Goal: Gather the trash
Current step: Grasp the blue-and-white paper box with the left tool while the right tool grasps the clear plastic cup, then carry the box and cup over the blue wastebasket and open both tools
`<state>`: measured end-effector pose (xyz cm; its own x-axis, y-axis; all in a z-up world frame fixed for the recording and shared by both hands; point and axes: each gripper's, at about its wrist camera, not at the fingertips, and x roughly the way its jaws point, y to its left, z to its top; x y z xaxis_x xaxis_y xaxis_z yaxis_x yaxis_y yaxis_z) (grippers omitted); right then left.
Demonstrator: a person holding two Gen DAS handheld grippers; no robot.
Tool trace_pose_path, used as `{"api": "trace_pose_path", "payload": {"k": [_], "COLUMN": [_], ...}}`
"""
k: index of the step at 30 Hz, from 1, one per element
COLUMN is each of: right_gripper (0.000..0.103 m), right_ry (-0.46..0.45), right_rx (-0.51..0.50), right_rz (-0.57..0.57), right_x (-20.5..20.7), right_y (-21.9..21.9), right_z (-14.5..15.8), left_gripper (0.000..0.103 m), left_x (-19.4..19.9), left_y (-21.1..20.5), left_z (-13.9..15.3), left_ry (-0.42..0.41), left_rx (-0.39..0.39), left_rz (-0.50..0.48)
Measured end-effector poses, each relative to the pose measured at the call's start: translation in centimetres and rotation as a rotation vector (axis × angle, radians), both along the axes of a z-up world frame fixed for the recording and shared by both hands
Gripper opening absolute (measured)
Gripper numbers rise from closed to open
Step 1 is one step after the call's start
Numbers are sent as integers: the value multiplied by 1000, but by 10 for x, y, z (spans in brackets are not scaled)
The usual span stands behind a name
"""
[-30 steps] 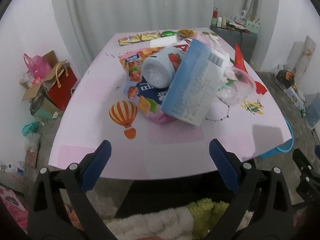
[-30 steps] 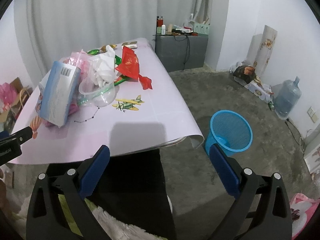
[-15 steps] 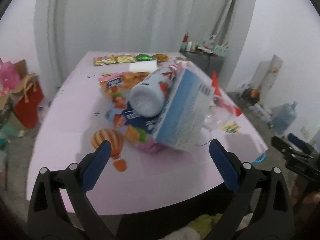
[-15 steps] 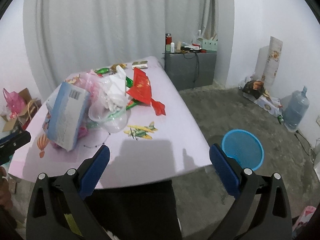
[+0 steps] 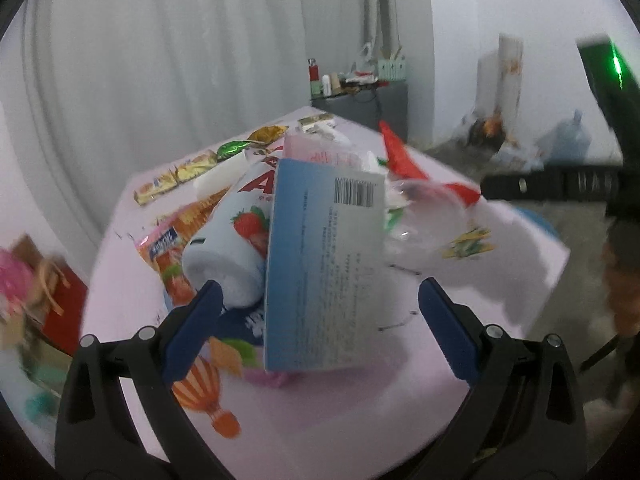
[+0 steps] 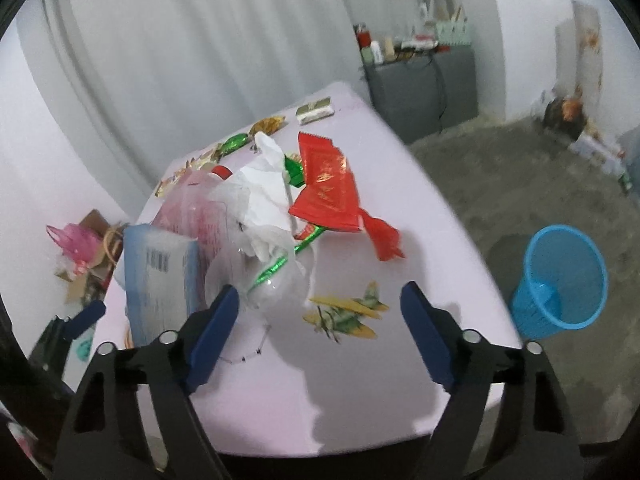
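**Trash pile on table, both tongs spread wide and empty**

Left gripper (image 5: 318, 320) held over the near part of the pink table (image 5: 328, 420), fingers spread wide, nothing between them. Directly ahead: a blue box (image 5: 324, 268) with a barcode, standing tilted on its lower edge, leaning against a white strawberry-print bottle (image 5: 236, 240) lying on its side to the left. Under both, colourful snack bags (image 5: 172, 248). To the right of the box, a clear plastic cup (image 5: 420, 220) and a red wrapper (image 5: 400, 156) behind it. Along the far edge, a row of gold and green wrappers (image 5: 192, 172).

Right gripper (image 6: 318, 320) likewise spread wide, empty, held over the table's near right part. Ahead and slightly left: the cup (image 6: 280, 288) with a crumpled white bag (image 6: 264, 192) above it, touching the red wrapper (image 6: 328, 188). Blue box (image 6: 160, 276) at the pile's left end. Left gripper's tip (image 6: 84, 316) visible at far left.

Blue mesh bin (image 6: 560, 280) standing upright on the concrete floor, right of the table, well apart from the pile. Contents of bin unclear.

Grey cabinet (image 6: 424, 80) against the back wall.
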<state>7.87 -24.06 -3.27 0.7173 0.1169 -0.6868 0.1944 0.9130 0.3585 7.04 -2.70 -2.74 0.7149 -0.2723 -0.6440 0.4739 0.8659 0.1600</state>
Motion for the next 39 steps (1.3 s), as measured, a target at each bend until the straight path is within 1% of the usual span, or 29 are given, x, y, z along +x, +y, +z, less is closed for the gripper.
{"api": "trace_pose_path", "payload": {"k": [4,7,9,10,12,13,15,16,17,18,19,20,21,22,25,29,34,39], "right_gripper": [69,62,54,52,42,40,30,27,21,15,13,10,9,8,7,7,7,7], "right_ry": [27,46,59,68,77,80,84,86,88,91,93,92,88,85,76,68,54,37], "right_rx": [62,94,108,115,125,131,137,144,153,157,163,166,169,171,177,194,211,279], "right_rz": [41,60,72,77,85,89,92,93,94,93,91,88,83,81,76,67,58,42], "right_x": [25,38,43,46,47,47,46,45,43,44,43,43,40,38,30,15,-6,-29], "right_y": [-2,-3,-3,-3,-2,-2,-3,-4,-5,-7,-8,-9,-10,-12,-14,-17,-22,-34], "right_z": [-10,-17,-22,-24,-26,-27,-28,-28,-29,-30,-30,-30,-29,-28,-26,-24,-21,-23], "left_gripper": [94,94,94,94,94,94,94,94,93,89,85,77,70,69,69,69,69,69], "left_x": [16,24,28,29,28,29,28,26,27,25,25,24,23,23,22,16,6,-6], "left_y": [-9,-12,-14,-15,-17,-19,-19,-19,-20,-20,-20,-20,-21,-21,-15,-6,5,15], "left_z": [-11,-15,-18,-19,-21,-22,-23,-23,-23,-24,-24,-25,-27,-28,-27,-20,-10,5], "left_ry": [20,28,37,43,50,54,67,74,77,81,85,92,100,109,128,123,136,140], "left_rx": [53,71,85,92,106,113,108,103,99,96,97,102,103,103,74,45,-8,-63], "left_rz": [10,25,33,35,39,42,40,37,32,26,24,24,23,25,34,34,27,19]}}
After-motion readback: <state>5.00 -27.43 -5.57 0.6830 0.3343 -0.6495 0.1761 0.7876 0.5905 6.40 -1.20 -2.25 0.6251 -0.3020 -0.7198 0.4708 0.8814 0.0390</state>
